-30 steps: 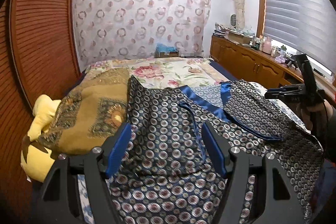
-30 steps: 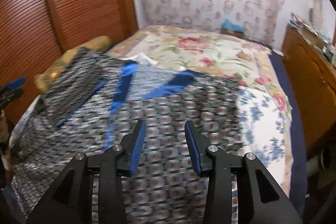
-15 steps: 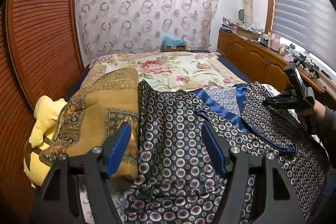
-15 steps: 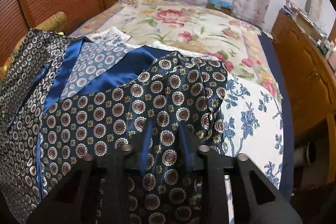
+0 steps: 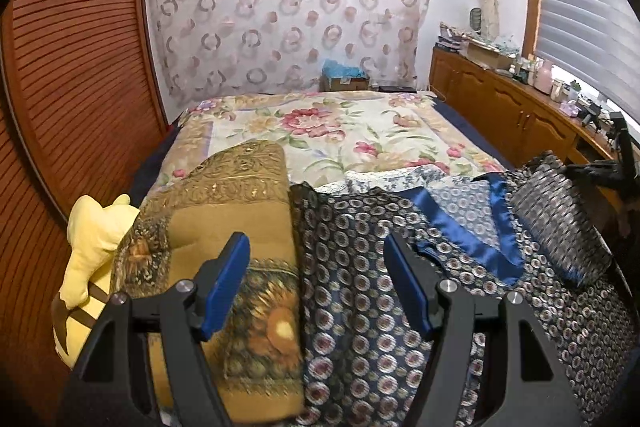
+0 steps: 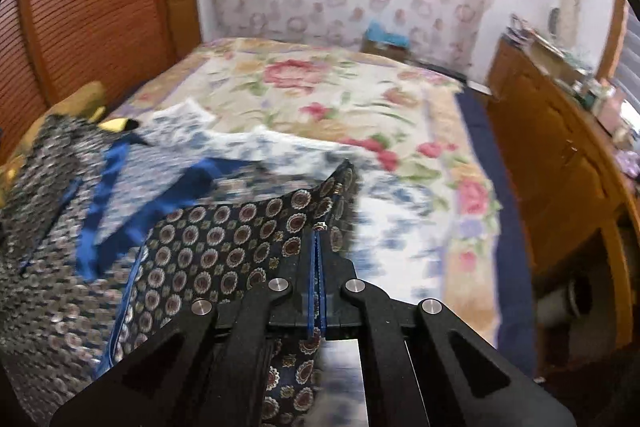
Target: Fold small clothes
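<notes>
Bedroom, patterned navy garment (image 5: 360, 291) spread across near end of flowered bed (image 5: 344, 131); right gripper (image 6: 317, 259) clenched on garment's right edge, cloth lifted off the bed, probably to carry that side across as a fold; left gripper (image 5: 316, 287) released, fingers spread wide above the left part beside a mustard blanket (image 5: 224, 211), holding nothing, likely waiting to pin or pinch.

Left wrist cam: low over the bed's (image 5: 340, 131) near-left end, facing the curtain (image 5: 288, 11). Right wrist cam: near-right, closer, tilted down. Shared — bed, curtain, patterned garment (image 5: 360, 291).
</notes>
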### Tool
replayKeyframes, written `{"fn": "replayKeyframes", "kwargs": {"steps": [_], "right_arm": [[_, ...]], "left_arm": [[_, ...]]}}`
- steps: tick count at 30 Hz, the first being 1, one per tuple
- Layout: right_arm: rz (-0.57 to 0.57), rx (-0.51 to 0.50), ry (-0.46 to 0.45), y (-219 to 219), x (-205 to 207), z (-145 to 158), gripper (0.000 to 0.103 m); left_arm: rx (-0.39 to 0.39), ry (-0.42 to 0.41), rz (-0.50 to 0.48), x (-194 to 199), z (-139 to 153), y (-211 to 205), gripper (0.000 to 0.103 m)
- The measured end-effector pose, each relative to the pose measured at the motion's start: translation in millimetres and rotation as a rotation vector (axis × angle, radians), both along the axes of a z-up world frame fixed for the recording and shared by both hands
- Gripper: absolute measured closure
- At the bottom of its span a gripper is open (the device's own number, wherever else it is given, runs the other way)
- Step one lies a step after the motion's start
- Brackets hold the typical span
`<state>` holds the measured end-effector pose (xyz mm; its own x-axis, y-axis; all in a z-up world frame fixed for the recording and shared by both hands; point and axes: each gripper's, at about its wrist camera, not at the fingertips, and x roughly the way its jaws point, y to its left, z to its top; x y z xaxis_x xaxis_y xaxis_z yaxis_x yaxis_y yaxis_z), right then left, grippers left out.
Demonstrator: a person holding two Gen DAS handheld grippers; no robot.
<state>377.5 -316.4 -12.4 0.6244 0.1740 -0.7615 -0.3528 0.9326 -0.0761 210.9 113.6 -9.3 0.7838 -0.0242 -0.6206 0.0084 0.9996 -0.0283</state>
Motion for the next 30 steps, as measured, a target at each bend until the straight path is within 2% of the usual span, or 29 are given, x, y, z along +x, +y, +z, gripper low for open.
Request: {"fn": "replayKeyframes", "kwargs": {"steps": [6, 7, 11, 13, 16, 19, 28, 30], "right_arm": [[-0.07, -0.011, 0.055, -41.7, 22.8, -19.6, 0.101], [-0.087, -0.004, 0.064, -46.3, 25.9, -22.3, 0.091], [-0.108, 0.095, 0.092, -61.4, 36.2, -30.9, 0.079], [-0.113, 0.12, 0.094, -62.2, 39.9, -32.0, 0.07], [-0.106, 0.15, 0.088, -61.2, 41.4, -31.2, 0.063], [-0.095, 0.143, 0.094, -56.2, 43.0, -31.6, 0.06], [-0.065, 0.117, 0.15, -42.3, 48.8, -50.9, 0.059], [-0.064, 0.113, 0.14, -41.8, 48.8, -52.4, 0.059]], "left_arm": [[-0.017, 0.035, -0.01, 20.7, -7.3, 12.6, 0.034], [-0.017, 0.042, -0.009, 23.8, -8.1, 14.3, 0.034], [-0.025, 0.063, -0.026, 34.9, -9.3, 17.4, 0.034], [-0.021, 0.072, -0.028, 41.1, -10.5, 18.8, 0.035], [-0.031, 0.096, -0.036, 47.7, -14.0, 18.7, 0.037], [-0.036, 0.119, -0.045, 54.8, -17.8, 17.6, 0.037], [-0.032, 0.168, -0.089, 82.5, -26.4, 7.5, 0.044], [-0.024, 0.183, -0.093, 87.9, -29.7, 5.8, 0.045]]}}
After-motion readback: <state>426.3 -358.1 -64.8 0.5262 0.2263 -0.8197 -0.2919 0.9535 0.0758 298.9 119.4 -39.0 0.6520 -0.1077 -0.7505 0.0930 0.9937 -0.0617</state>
